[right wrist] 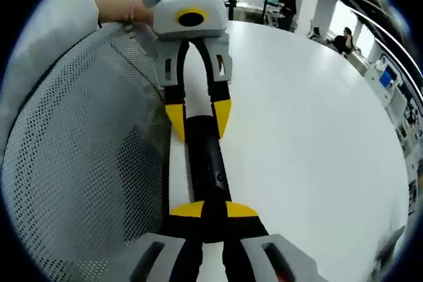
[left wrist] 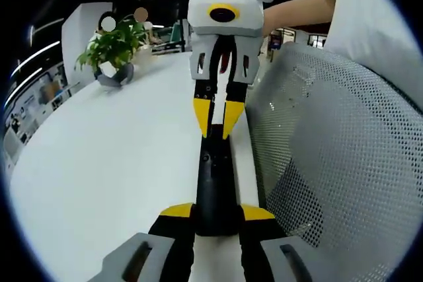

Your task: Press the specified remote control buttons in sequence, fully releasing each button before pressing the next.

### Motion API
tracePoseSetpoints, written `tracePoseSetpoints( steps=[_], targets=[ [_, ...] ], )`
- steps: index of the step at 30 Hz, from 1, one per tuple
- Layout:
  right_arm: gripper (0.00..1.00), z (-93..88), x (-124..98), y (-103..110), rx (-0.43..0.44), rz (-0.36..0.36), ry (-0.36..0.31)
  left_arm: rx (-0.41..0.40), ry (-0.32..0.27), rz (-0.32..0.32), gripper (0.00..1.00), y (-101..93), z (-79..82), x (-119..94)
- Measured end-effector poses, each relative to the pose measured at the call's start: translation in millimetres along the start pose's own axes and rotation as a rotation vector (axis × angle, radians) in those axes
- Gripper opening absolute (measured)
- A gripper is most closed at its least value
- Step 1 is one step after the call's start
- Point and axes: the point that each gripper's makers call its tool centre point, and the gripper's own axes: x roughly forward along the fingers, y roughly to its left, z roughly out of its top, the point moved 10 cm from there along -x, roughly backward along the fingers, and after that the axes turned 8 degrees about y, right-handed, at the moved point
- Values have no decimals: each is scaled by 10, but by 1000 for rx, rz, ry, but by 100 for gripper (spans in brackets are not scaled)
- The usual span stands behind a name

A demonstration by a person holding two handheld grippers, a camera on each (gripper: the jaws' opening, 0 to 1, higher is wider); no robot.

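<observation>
— Where does the remote control (left wrist: 215, 189) lie?

— Along the edge of the smooth white table (left wrist: 112, 163), a slim black bar. In the left gripper view the left gripper (left wrist: 217, 212) clamps its near end between yellow tips; the right gripper (left wrist: 217, 118) comes in from twelve o'clock, tips nearly closed over the far end.

— And the other view?

— The right gripper (right wrist: 213, 211) has narrow jaws resting on the remote control (right wrist: 208, 163) — a grip or only a touch, unclear. A grey mesh chair back (right wrist: 79, 163) curves at nine o'clock. A leafy potted plant (left wrist: 112, 47) stands far off.
</observation>
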Motion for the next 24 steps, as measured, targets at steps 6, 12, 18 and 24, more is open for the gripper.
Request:
tracePoseSetpoints(
  steps=[6, 12, 18, 24],
  targets=[
    [10, 27, -24, -25, -46, -25, 10, -2, -4, -1, 25, 0, -6, 1],
    [9, 17, -13, -59, -17, 12, -2, -4, -8, -2, 25, -2, -10, 0],
    [8, 114, 0, -28, -101, -1, 100, -6, -10, -3, 25, -4, -11, 0],
    [8, 129, 7, -26, -31, 1, 110, -3, -11, -3, 25, -8, -11, 3]
  ],
)
